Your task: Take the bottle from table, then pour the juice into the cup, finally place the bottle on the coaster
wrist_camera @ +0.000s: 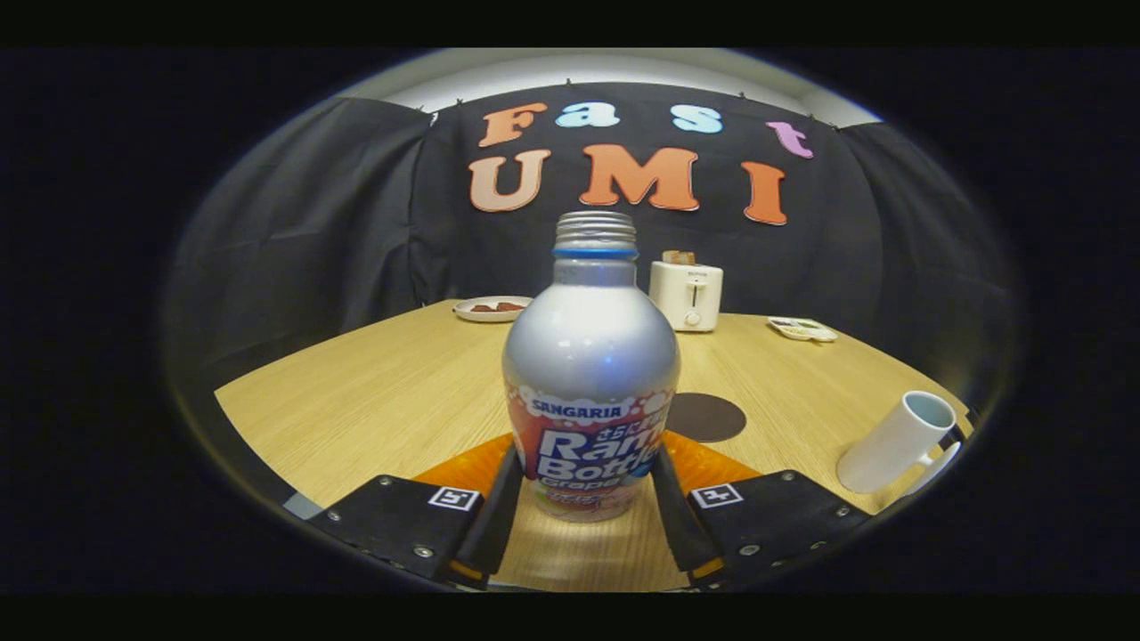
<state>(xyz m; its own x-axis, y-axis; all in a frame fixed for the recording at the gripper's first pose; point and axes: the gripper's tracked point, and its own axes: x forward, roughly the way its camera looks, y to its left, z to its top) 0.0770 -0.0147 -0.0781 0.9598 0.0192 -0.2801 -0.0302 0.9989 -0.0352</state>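
Gripper (pixel 583 485): the two fingers sit on either side of the lower body of the bottle (pixel 590 374), each pressed against the label band, so the jaws are clamped on it, open only as wide as the bottle. Bottle is upright between the fingers, cap off, threaded neck exposed, base at or just above the table (pixel 374 392); cannot tell whether it has left the surface. Just beyond the bottle, slightly right, lies the dark round coaster (pixel 705 417). Further right, near the table edge, the white cup (pixel 899 441). At the far side stand a toaster (pixel 685 295), a plate (pixel 492 308) and a small dish (pixel 802 328). Risks, as I judge them: the grip is low on a smooth metal body, so the bottle may rotate or slip when tilted; with the neck open, any early tilt spills juice short of the cup.
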